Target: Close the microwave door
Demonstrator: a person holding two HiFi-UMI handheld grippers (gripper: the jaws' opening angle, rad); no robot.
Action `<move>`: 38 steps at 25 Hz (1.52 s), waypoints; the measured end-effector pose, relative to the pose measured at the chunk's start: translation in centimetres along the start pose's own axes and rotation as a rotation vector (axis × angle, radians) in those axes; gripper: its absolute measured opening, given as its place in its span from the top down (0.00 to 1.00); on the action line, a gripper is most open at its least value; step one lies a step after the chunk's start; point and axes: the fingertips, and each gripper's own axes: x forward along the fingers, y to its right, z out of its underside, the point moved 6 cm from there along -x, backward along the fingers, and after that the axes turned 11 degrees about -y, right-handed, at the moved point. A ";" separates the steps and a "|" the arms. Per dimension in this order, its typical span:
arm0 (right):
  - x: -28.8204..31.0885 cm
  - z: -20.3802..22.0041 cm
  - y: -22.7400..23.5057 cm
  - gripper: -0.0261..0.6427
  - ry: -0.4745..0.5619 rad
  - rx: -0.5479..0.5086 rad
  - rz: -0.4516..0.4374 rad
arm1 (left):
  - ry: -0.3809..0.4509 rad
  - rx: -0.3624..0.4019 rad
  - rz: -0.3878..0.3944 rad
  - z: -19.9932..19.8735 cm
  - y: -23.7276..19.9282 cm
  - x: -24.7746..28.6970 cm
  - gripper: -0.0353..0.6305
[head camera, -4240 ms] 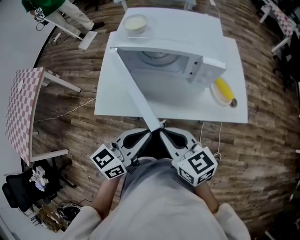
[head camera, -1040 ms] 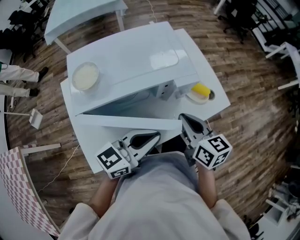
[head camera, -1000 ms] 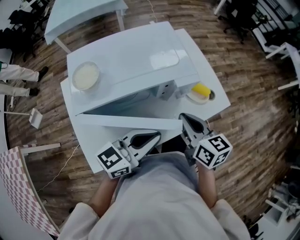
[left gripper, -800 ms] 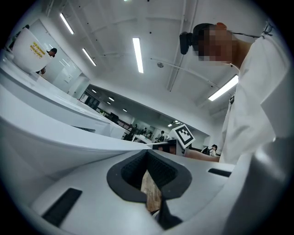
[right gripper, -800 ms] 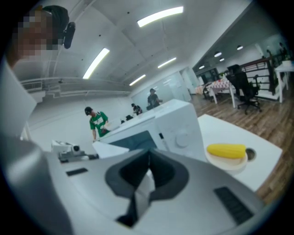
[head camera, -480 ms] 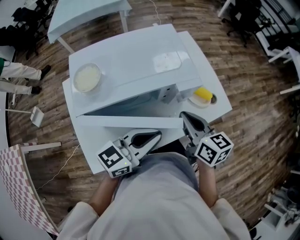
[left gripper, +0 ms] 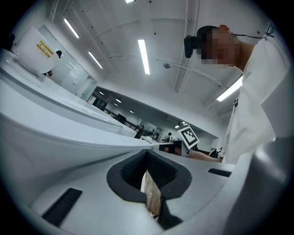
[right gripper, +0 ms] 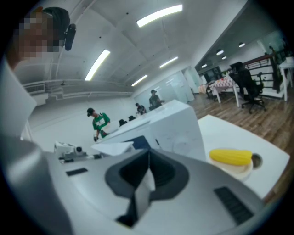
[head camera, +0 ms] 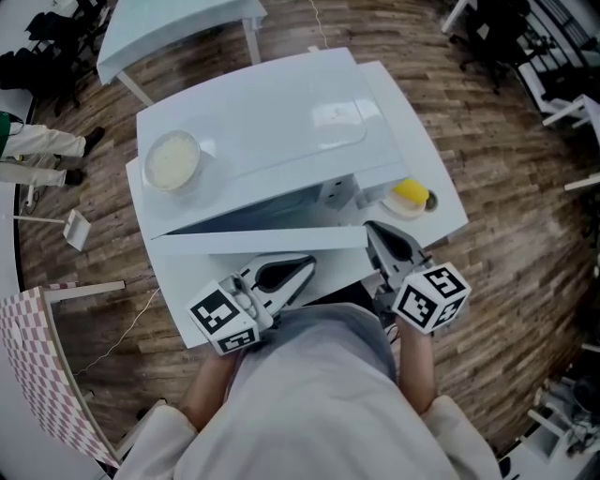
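A white microwave (head camera: 272, 122) stands on a white table (head camera: 441, 202). Its door (head camera: 253, 242) is partly open and lies as a long white strip across the front, with a narrow gap to the cavity. My right gripper (head camera: 371, 228) is shut, its tip against the door's free end. My left gripper (head camera: 305, 263) is shut and sits just in front of the door's outer face. In the left gripper view the left gripper (left gripper: 148, 153) shows joined jaws under the door (left gripper: 55, 137). In the right gripper view the right gripper (right gripper: 148, 153) points at the microwave (right gripper: 174, 124).
A bowl (head camera: 172, 159) rests on top of the microwave. A yellow corn cob (head camera: 411, 193) lies on a small plate at the table's right. A checkered table (head camera: 37, 375) stands at lower left, another white table (head camera: 178, 23) behind. People (right gripper: 97, 121) stand in the distance.
The door has swung from wide open to nearly closed. In the last second it closed a little more, with the right gripper following its free end. The left gripper barely moved.
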 end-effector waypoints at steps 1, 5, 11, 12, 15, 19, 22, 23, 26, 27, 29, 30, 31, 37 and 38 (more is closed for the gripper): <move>0.0 -0.1 0.0 0.93 -0.002 -0.002 0.000 | 0.003 -0.005 -0.002 0.0 -0.2 -0.1 0.92; 0.0 -0.2 0.1 0.93 -0.005 -0.001 -0.002 | 0.004 -0.013 -0.009 -0.1 -0.7 -0.2 0.92; -0.1 -0.2 0.1 0.93 -0.005 0.003 -0.001 | 0.016 -0.028 -0.015 -0.2 -1.0 0.0 0.92; -0.1 -0.2 0.1 0.93 -0.004 0.004 -0.001 | 0.016 -0.029 -0.016 -0.2 -1.0 0.0 0.92; -0.2 0.0 0.1 0.93 -0.006 0.005 0.002 | 0.015 -0.036 -0.017 -0.2 -1.2 -0.1 0.92; -0.3 0.2 -0.1 0.93 -0.006 0.008 0.008 | 0.022 -0.048 -0.016 0.0 -1.5 -0.2 0.92; -0.4 0.5 -0.2 0.93 -0.009 0.012 0.011 | 0.026 -0.051 -0.015 -0.1 -1.5 -0.2 0.92; -0.4 0.5 -0.2 0.93 -0.011 0.013 0.011 | 0.027 -0.052 -0.015 -0.1 -1.6 -0.2 0.92; -0.4 0.5 -0.2 0.93 -0.017 0.007 0.017 | 0.031 -0.053 -0.015 -0.2 -1.7 -0.2 0.92; -0.4 0.5 -0.3 0.93 -0.018 0.003 0.020 | 0.032 -0.053 -0.016 -0.2 -1.8 -0.2 0.92; -0.4 0.6 -0.4 0.93 -0.024 -0.009 0.025 | 0.034 -0.055 -0.018 -0.2 -1.9 -0.2 0.92; -0.4 0.6 -0.5 0.93 -0.028 -0.014 0.026 | 0.036 -0.056 -0.019 -0.2 -1.9 -0.3 0.92; -0.4 0.6 -0.6 0.93 -0.031 -0.018 0.027 | 0.039 -0.057 -0.021 -0.3 -2.0 -0.3 0.92; -0.1 0.6 -1.2 0.93 -0.047 -0.039 0.010 | 0.055 -0.070 -0.035 -0.4 -2.4 -0.6 0.92; 0.0 0.6 -1.3 0.93 -0.047 -0.042 0.007 | 0.057 -0.072 -0.038 -0.4 -2.4 -0.7 0.92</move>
